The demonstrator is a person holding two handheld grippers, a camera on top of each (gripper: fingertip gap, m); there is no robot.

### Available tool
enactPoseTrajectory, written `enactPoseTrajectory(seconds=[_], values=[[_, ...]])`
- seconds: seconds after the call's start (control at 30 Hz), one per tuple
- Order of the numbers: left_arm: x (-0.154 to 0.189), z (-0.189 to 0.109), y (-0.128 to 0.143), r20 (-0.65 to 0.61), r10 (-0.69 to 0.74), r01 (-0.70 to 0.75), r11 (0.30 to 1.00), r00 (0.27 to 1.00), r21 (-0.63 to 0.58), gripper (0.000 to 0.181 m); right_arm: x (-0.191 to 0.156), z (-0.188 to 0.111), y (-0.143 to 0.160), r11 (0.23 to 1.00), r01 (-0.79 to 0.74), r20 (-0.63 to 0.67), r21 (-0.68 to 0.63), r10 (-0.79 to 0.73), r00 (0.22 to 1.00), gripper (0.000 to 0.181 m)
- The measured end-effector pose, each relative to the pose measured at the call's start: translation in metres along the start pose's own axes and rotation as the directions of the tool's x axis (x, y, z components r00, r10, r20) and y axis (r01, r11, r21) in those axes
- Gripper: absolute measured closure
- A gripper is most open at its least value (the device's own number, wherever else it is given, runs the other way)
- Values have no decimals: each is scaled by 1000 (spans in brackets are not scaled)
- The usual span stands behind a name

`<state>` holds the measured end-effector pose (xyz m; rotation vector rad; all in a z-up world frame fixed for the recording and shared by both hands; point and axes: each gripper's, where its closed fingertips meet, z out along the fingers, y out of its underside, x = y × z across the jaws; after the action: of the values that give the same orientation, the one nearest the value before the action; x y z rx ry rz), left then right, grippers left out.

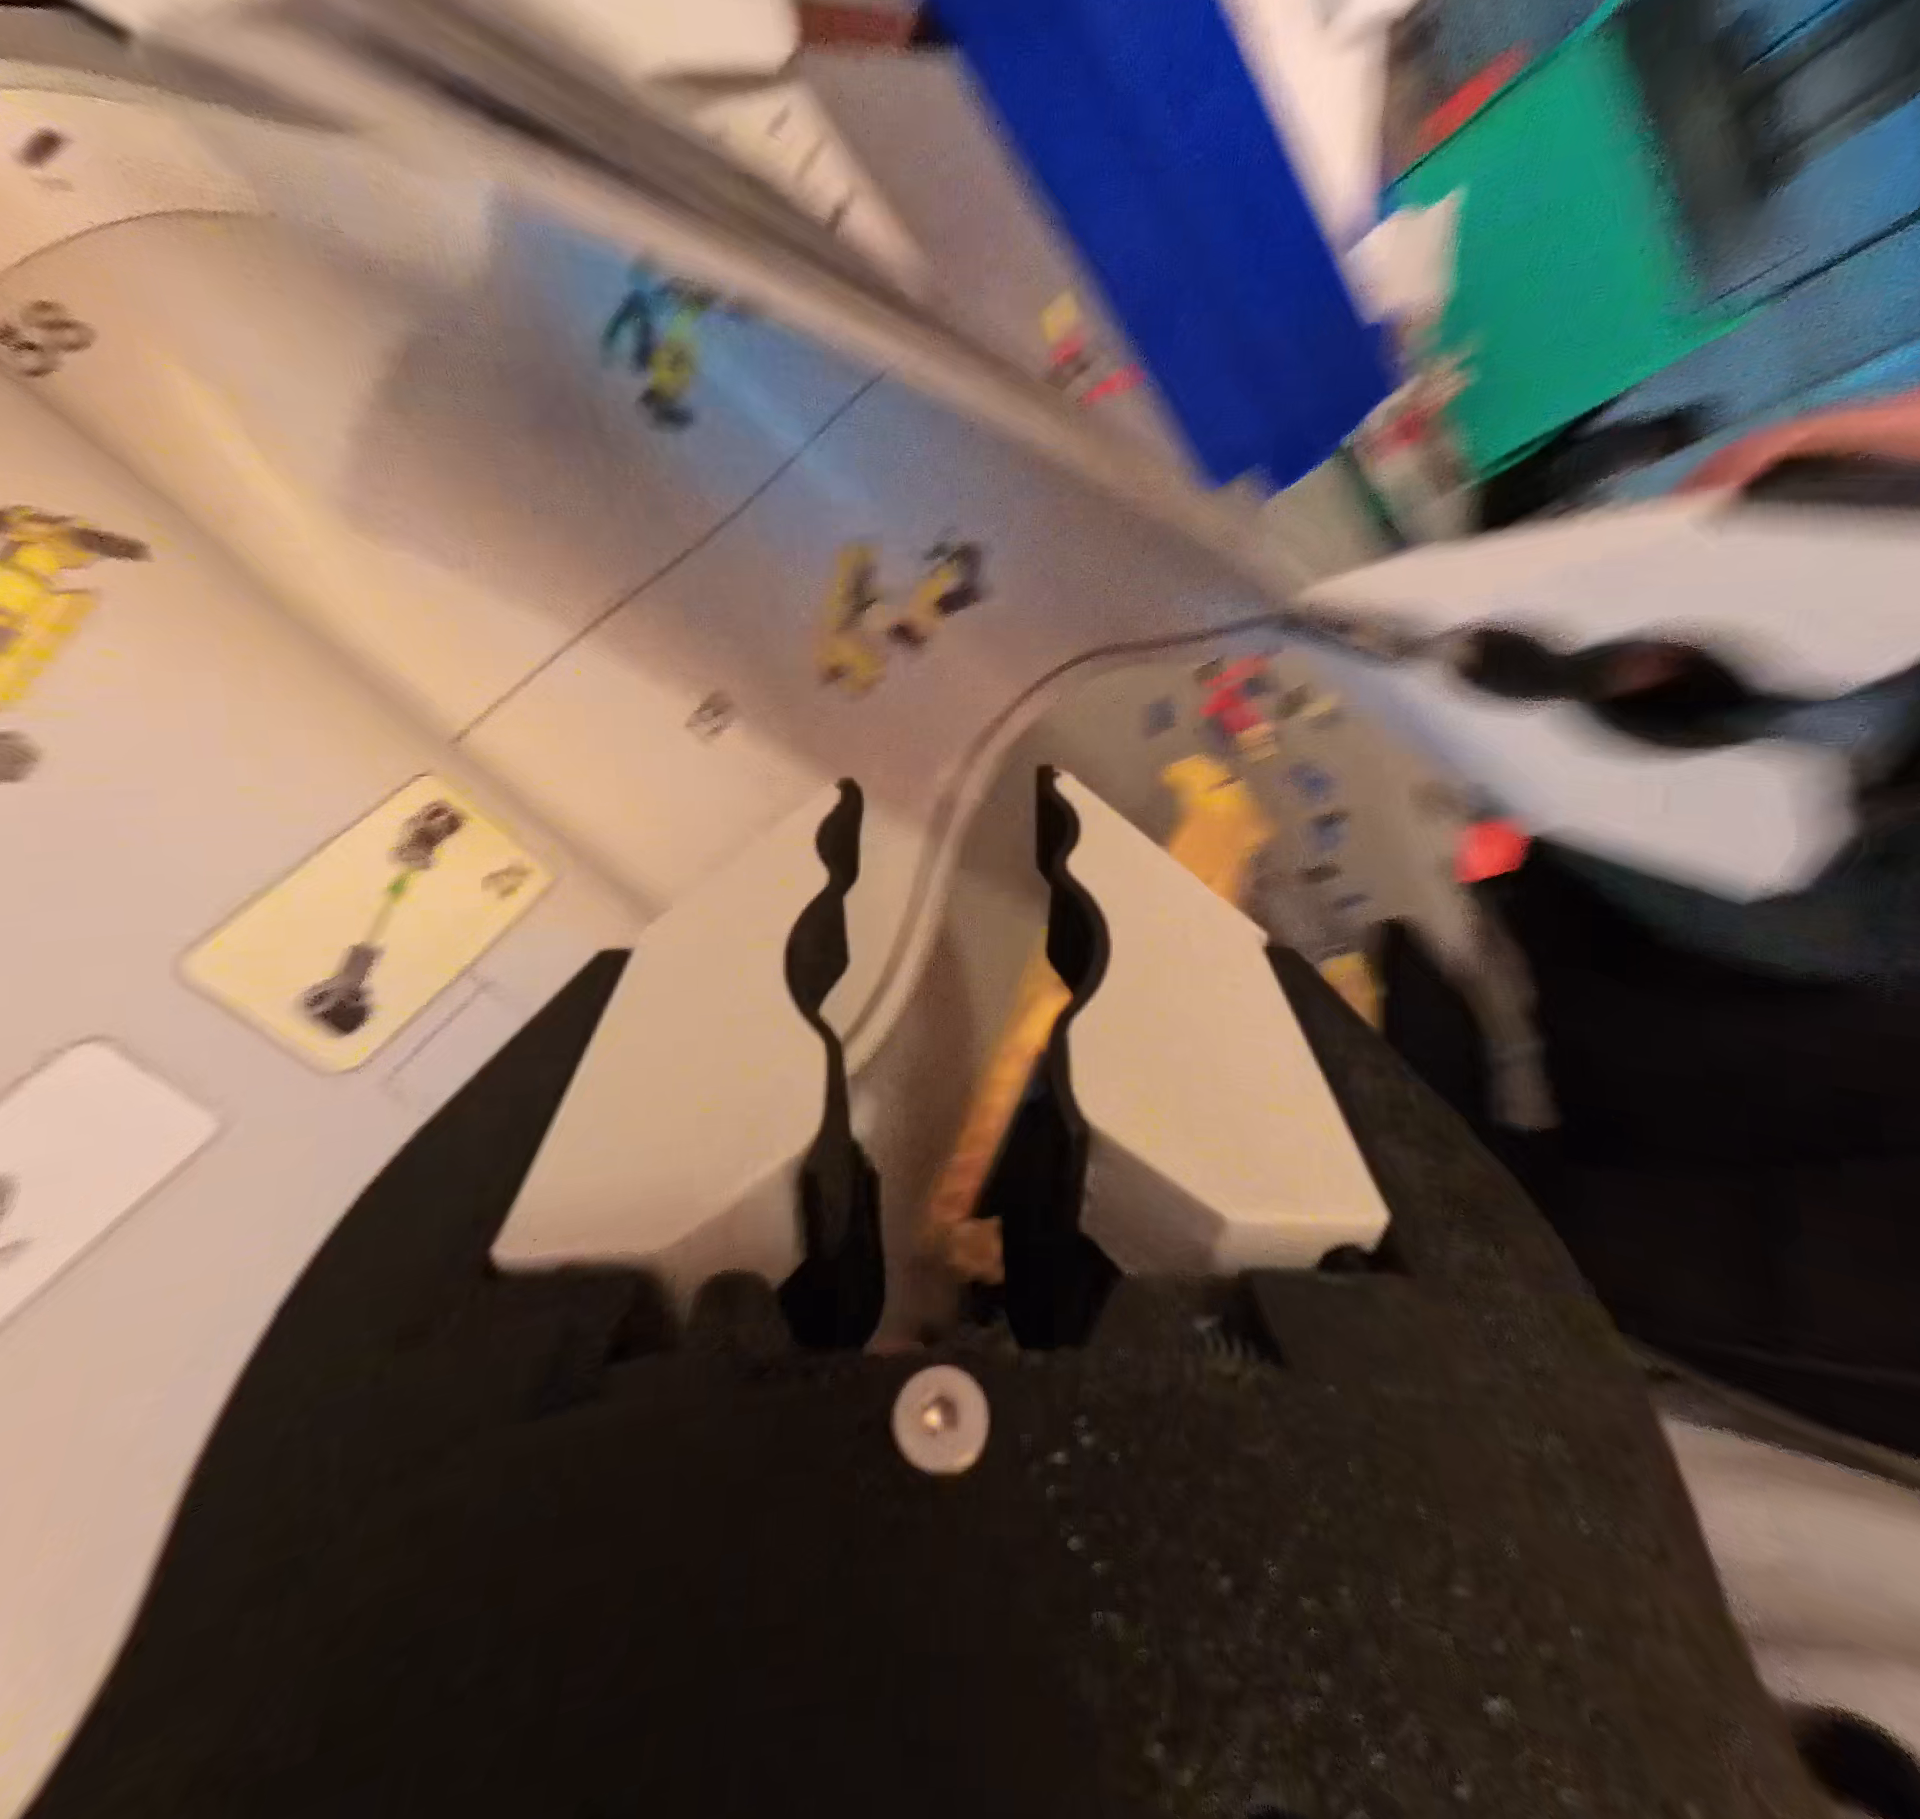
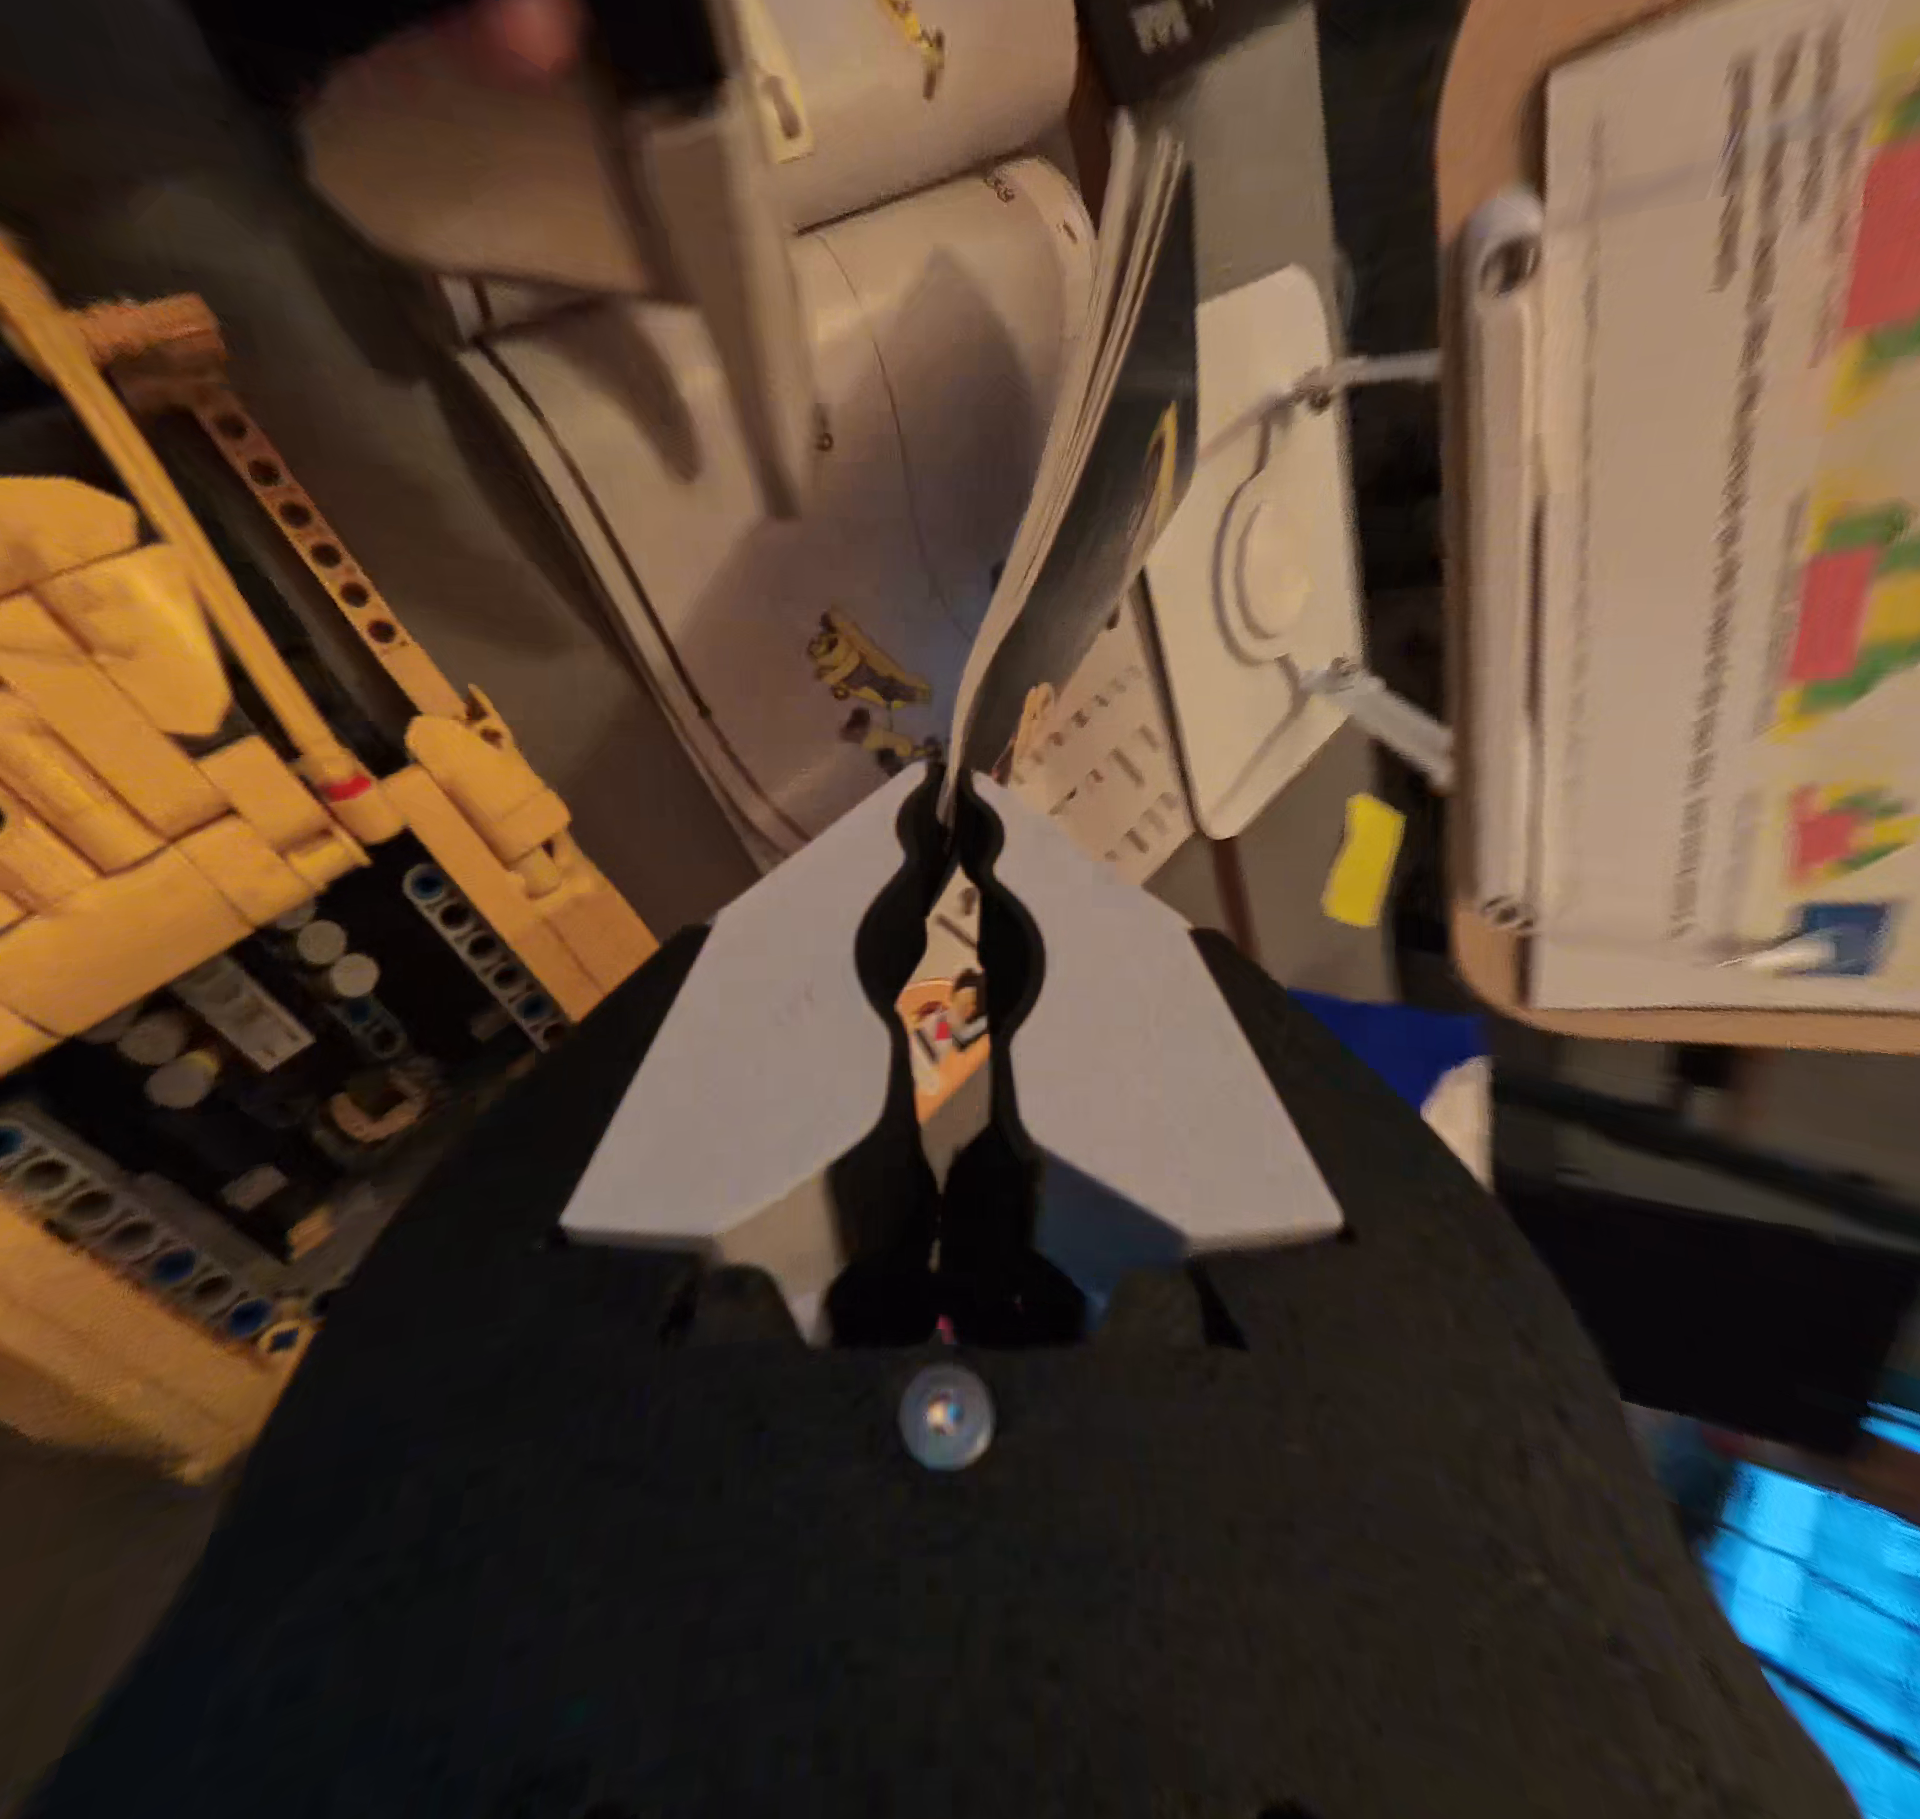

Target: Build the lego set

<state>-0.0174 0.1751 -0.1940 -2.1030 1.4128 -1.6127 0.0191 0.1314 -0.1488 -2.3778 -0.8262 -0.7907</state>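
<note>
The instruction booklet (image 1: 582, 543) lies open under my left gripper (image 1: 945, 782), which is open and empty just above a curled page edge. My right gripper (image 2: 951, 798) is shut on a thin sheaf of booklet pages (image 2: 1091, 481) and holds them lifted on edge. It also shows in the left wrist view at the right (image 1: 1558, 678), pinching the page edge. The large yellow lego model (image 2: 156, 709), with beams and grey and blue pins, sits at the left of the right wrist view. Both views are blurred by motion.
A blue box (image 1: 1132, 200) and a green sheet (image 1: 1558, 294) stand beyond the booklet. A brown clipboard with a printed sheet (image 2: 1683, 481) is at the right, with a white plastic part (image 2: 1257, 564) tied beside it and a small yellow piece (image 2: 1363, 860). Across from one pair of fingers to the other is roughly 8 centimeters.
</note>
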Motion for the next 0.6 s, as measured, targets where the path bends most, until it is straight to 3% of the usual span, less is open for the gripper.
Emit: enactPoseTrajectory(seconds=[0.1, 0.13, 0.3, 0.33, 0.37, 0.43, 0.53, 0.6], values=[[33, -26, -34, -308, -156, 216, 962, 939, 169, 148, -9, 1, -12, 994, 106, -31, -24, -107, 994, 181], [37, -31, -40, -358, -180, 258, 948, 916, 184, 148, -11, 0, -14, 994, 104, -21, -22, -105, 994, 181], [41, -18, -43, -387, -217, 308, 932, 896, 191, 150, -17, -10, -28, 988, 150, -29, 29, -149, 988, 180], [37, -18, -45, -368, -220, 313, 925, 904, 217, 171, -15, -12, -31, 989, 141, -50, 53, -139, 989, 179], [34, -18, -47, -356, -218, 315, 917, 909, 243, 175, -15, -14, -35, 989, 121, -59, 88, -116, 992, 178], [35, -22, -49, -382, -225, 336, 906, 897, 257, 180, -23, -18, -43, 983, 36, 5, 178, -37, 999, 170], [31, -28, -49, -379, -214, 328, 906, 900, 268, 180, -18, -38, -57, 925, -188, 163, 332, 140, 977, 137], [32, -29, -49, -393, -200, 318, 911, 898, 262, 180, -7, -43, -59, 839, -438, 388, 322, 306, 870, 112]])
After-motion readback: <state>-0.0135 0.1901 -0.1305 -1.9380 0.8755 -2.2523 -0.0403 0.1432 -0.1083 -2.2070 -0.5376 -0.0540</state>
